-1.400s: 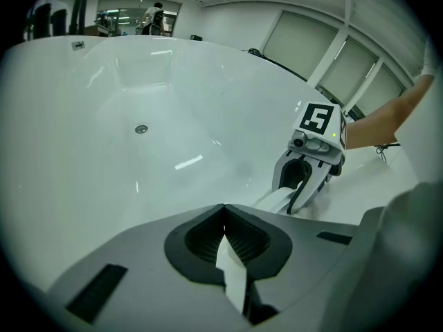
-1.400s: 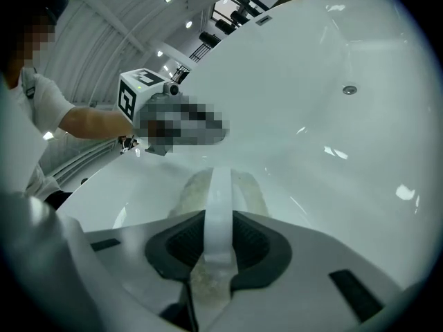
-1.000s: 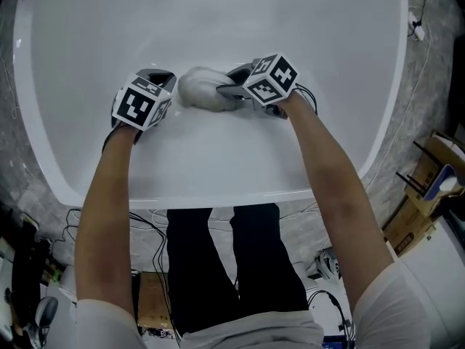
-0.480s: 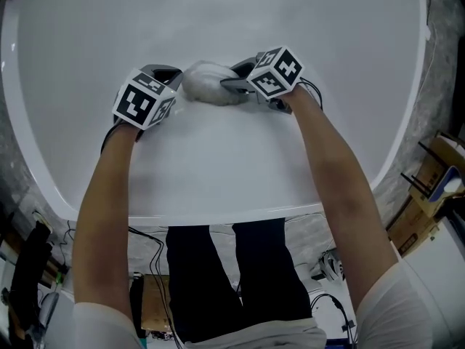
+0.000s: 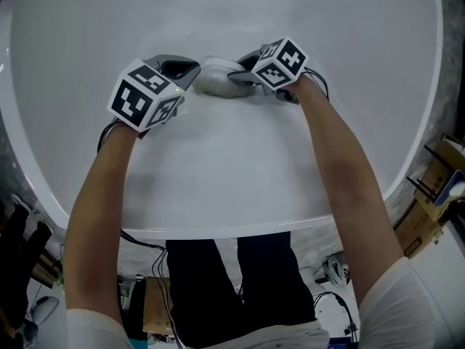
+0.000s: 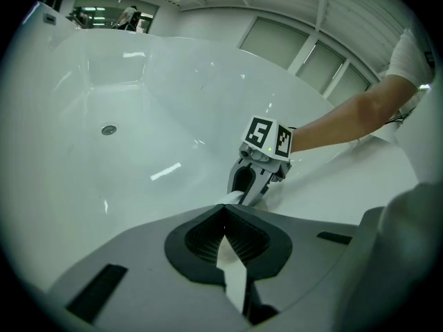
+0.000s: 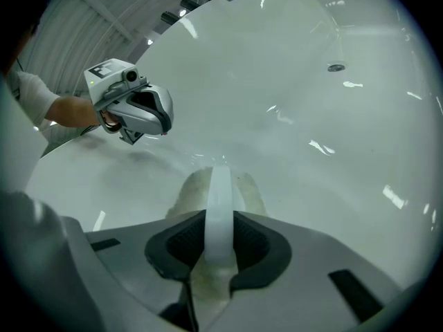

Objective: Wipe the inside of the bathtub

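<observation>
The white bathtub [image 5: 218,226] fills the head view. My right gripper [image 5: 242,75] is shut on the white handle [image 7: 220,199] of a pale sponge pad [image 5: 213,77], and the pad [image 7: 185,194] lies pressed against the tub's inner wall. My left gripper [image 5: 182,70] hovers just left of the pad, shut, with nothing between its jaws. In the left gripper view, my left gripper [image 6: 223,210] points at my right gripper [image 6: 250,180]. In the right gripper view, my left gripper [image 7: 138,111] shows at the upper left.
The tub's round drain [image 6: 109,129] sits farther along the floor, and the drain [image 7: 336,67] is well away from both grippers. Outside the near rim are the person's legs [image 5: 240,282], cables on the floor [image 5: 145,242] and a cardboard box [image 5: 436,195] at the right.
Both grippers have moved farther from the near rim, deeper into the tub. The right gripper has carried the sponge along the wall, and the left gripper has closed in beside it.
</observation>
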Demonstrator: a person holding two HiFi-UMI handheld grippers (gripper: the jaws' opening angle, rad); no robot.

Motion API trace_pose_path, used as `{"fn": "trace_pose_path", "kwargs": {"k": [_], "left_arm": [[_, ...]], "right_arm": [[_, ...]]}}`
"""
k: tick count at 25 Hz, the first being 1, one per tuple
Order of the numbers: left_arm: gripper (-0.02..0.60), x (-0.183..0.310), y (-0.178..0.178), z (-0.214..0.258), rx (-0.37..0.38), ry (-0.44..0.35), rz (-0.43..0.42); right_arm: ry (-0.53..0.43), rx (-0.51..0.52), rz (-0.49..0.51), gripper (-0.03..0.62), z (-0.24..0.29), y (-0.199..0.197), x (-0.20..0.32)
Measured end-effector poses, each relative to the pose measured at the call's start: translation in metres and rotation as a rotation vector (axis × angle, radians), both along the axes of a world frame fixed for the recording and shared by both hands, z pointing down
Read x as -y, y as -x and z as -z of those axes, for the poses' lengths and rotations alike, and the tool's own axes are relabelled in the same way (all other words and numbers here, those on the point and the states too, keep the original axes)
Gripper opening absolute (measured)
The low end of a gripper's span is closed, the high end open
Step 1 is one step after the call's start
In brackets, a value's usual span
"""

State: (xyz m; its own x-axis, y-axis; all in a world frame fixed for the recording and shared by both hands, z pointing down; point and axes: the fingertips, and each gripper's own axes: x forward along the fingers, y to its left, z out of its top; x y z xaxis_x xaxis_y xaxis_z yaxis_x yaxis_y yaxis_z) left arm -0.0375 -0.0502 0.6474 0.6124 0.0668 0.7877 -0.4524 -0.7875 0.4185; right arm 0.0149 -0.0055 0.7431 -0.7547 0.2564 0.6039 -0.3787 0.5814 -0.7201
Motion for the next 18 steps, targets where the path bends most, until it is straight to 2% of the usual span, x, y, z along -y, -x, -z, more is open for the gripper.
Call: {"fn": "trace_pose_path", "kwargs": {"k": [6,13,18], "left_arm": [[0.012,-0.019,0.001,0.001,-0.002,-0.012,-0.012],[0.012,-0.021,0.003,0.008,-0.001,-0.027,-0.017],[0.012,-0.026,0.005,0.011,-0.004,-0.025,-0.019]], "right_arm": [[-0.031,-0.041,0.01,0.1,-0.011,0.001,-0.008],[-0.072,-0.16,0.144,0.1,-0.016,-0.024,-0.007],[-0.063,-0.229,0.187,0.1,-0.018,-0.045,-0.014]]}}
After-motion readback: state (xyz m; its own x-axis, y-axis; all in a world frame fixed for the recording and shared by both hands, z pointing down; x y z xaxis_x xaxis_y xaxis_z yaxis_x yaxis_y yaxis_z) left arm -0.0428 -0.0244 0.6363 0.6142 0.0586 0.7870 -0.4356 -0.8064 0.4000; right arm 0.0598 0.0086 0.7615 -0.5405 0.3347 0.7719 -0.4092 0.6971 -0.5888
